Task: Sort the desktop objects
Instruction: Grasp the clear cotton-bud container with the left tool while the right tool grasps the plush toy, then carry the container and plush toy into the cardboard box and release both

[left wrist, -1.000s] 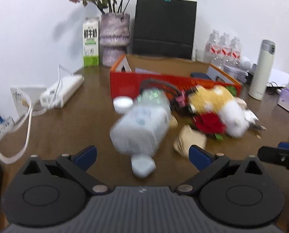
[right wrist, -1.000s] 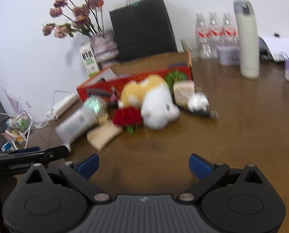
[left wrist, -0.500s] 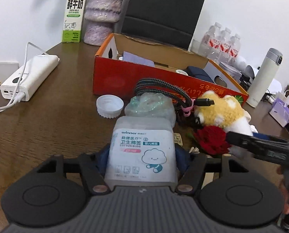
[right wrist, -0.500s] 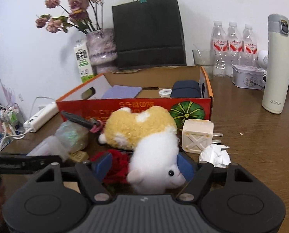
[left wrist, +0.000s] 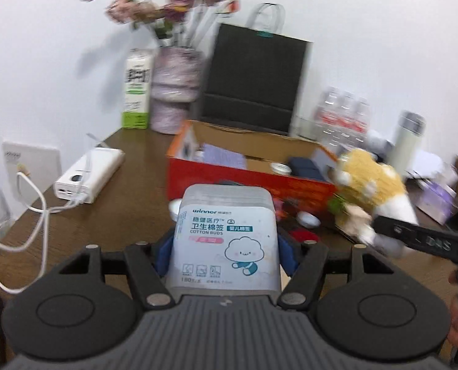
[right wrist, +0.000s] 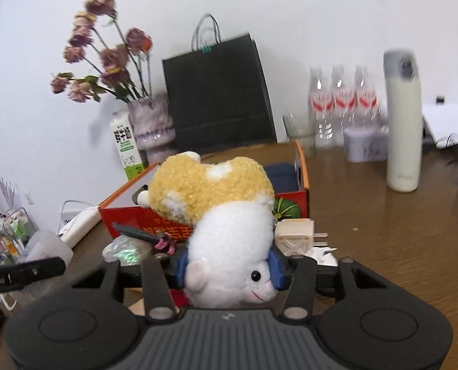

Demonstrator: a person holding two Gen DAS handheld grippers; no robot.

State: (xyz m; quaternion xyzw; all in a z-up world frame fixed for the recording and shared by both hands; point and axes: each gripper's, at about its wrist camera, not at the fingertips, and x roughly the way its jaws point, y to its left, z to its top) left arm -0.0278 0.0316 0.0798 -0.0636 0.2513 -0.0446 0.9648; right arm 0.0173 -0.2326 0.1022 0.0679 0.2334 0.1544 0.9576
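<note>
- Left gripper: blue pads pressed on both sides of a translucent rectangular plastic box of cotton buds; jaws partly closed. The box's long axis runs forward along the fingers, label up, raised off the brown wooden table.
- Right gripper: jaws have just been closing, with the head of a soft yellow-and-white plush animal between them; the pile dents under the pads.
- Open red-orange cardboard box: stands toward the table's far edge, straight ahead of both held items and apparently the likely drop point. The plush hangs beside its right-hand end; the left load faces its front wall.
- Beige plug adapter: hard, ribbed, on the table by the red box's front corner.
</note>
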